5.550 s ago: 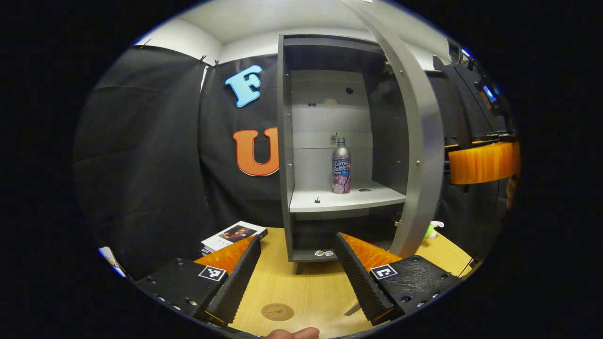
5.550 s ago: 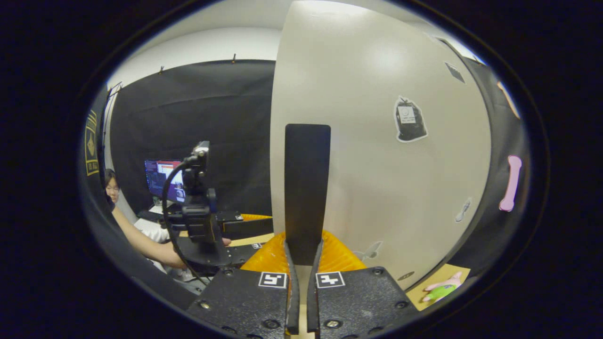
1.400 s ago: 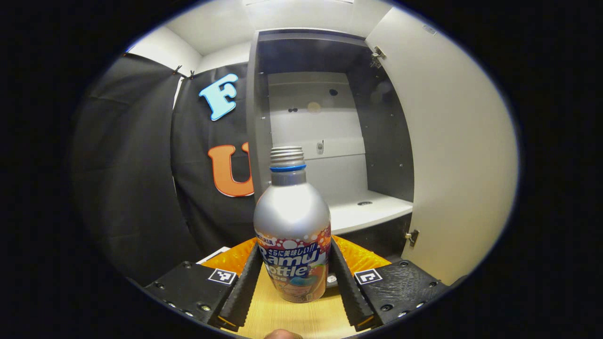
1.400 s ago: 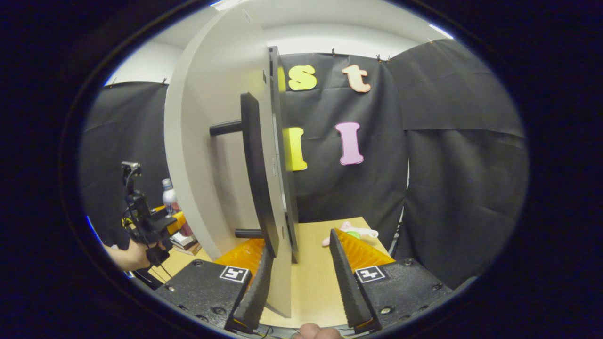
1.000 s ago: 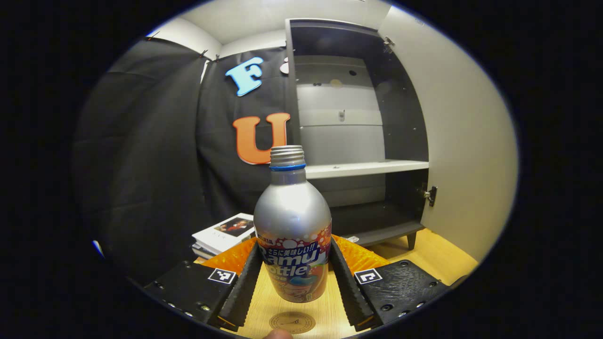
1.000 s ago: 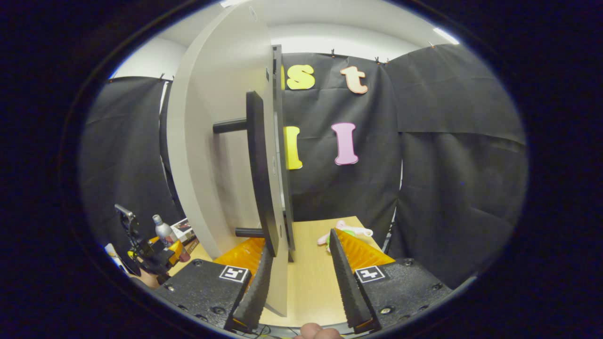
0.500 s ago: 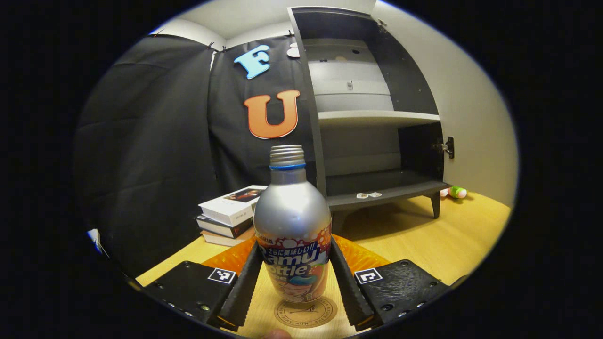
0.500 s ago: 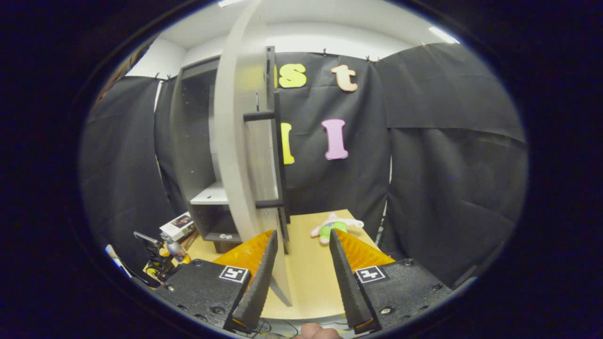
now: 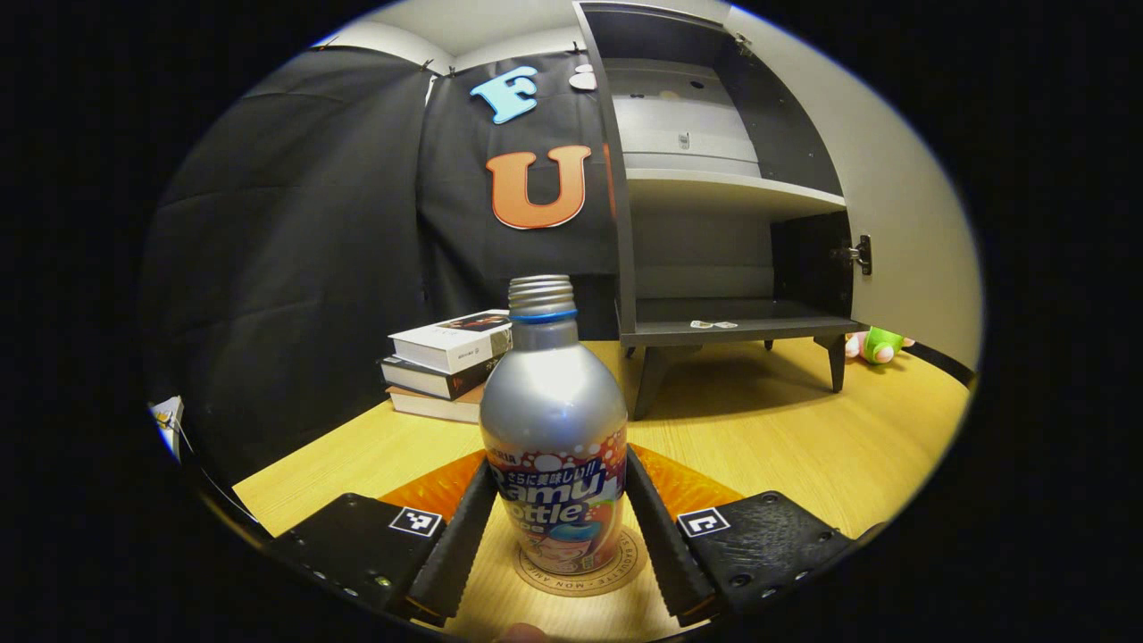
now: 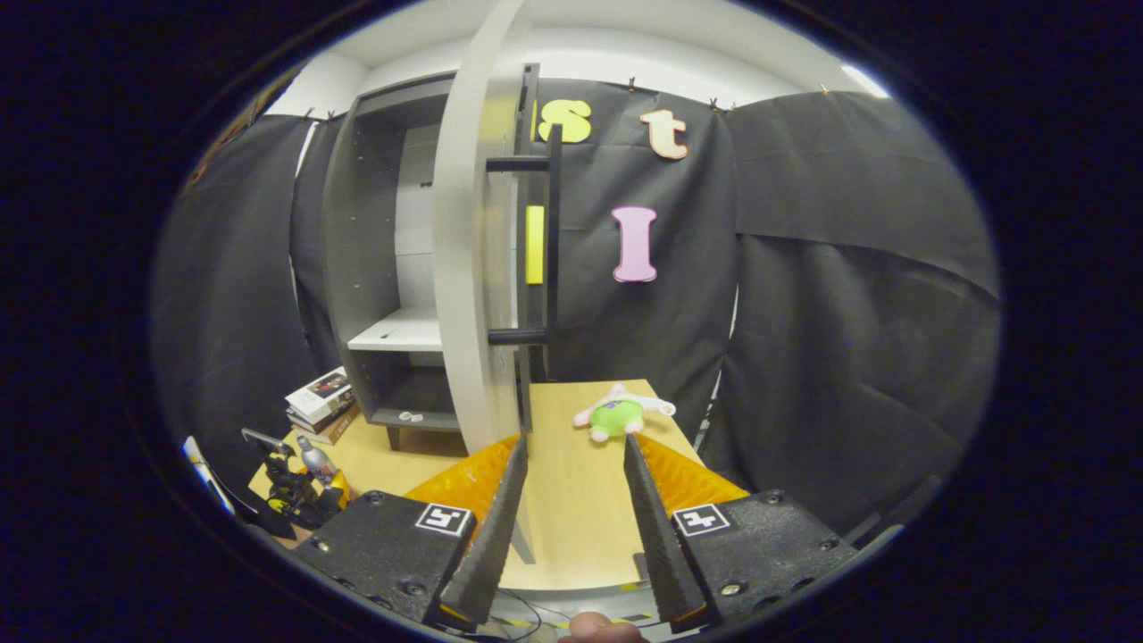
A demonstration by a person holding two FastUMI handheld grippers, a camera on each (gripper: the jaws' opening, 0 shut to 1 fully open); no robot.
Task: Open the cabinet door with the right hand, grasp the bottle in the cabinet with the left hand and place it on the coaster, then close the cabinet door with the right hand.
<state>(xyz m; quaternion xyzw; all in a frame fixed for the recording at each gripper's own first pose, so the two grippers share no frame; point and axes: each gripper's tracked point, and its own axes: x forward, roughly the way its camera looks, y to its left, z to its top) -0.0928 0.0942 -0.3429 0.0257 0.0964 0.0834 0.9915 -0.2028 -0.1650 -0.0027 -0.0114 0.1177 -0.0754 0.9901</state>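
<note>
My left gripper (image 9: 554,536) clamps the bottle (image 9: 552,429) upright over the coaster (image 9: 580,572), my right gripper (image 10: 567,509) is open and empty by the door (image 10: 473,268); a crooked release could tip it.

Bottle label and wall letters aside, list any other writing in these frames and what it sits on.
Coaster: lettering runs around the rim, too small and partly hidden to read.
Stack of books: print on the covers and spines, too small to read.
Square tag: a coded pattern, no words.
Nothing else legible.
</note>
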